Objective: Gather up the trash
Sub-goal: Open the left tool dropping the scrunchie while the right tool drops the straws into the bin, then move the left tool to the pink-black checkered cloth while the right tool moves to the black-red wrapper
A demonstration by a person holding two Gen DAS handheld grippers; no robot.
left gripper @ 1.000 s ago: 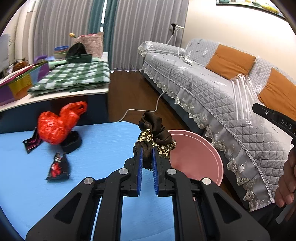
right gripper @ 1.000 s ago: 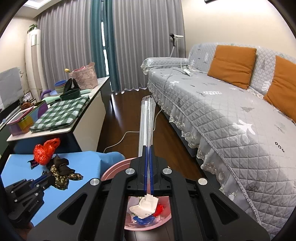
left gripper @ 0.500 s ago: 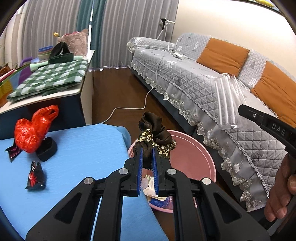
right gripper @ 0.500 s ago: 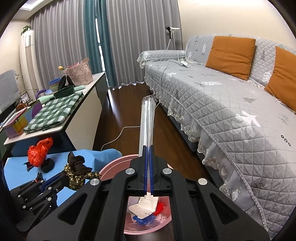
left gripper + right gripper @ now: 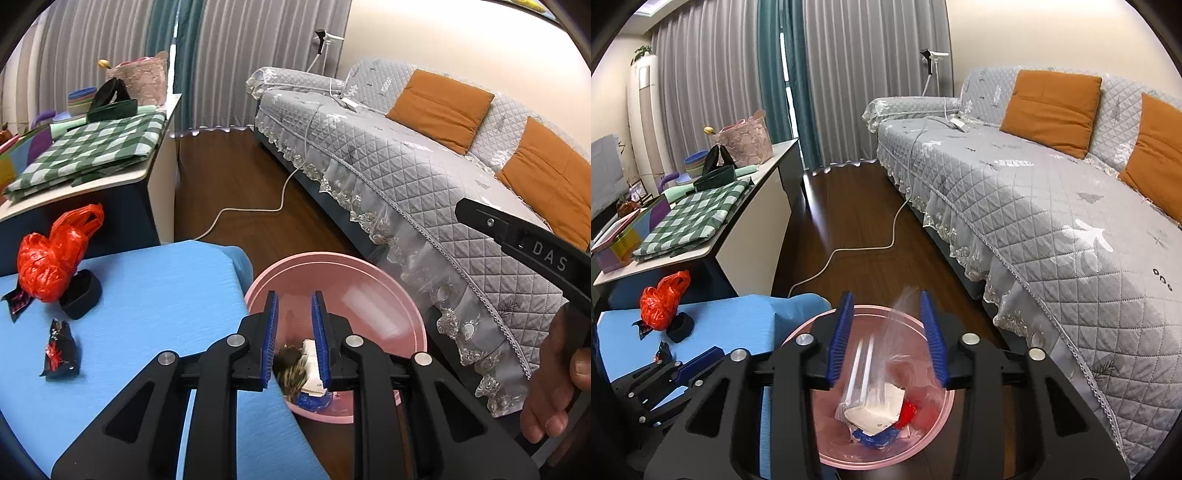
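Observation:
A pink basin (image 5: 369,273) stands on the floor beside the blue table (image 5: 147,288); it also shows in the right wrist view (image 5: 934,428). My left gripper (image 5: 294,339) is open over the basin's near rim, and the brown patterned cloth (image 5: 291,367) lies in the basin below it. My right gripper (image 5: 888,338) is open above the basin, and the clear plastic bag (image 5: 871,362) is falling between its fingers onto the white paper (image 5: 877,410). A red plastic bag (image 5: 51,251), a black lid (image 5: 81,293) and a dark wrapper (image 5: 59,350) lie on the table.
A grey quilted sofa (image 5: 406,173) with orange cushions runs along the right. A white cable (image 5: 251,212) crosses the wooden floor. A side table (image 5: 92,155) with a green checked cloth and containers stands at the back left.
Both grippers opened. The brown cloth dropped from the left gripper into the basin, and the clear bag left the right gripper and is falling in.

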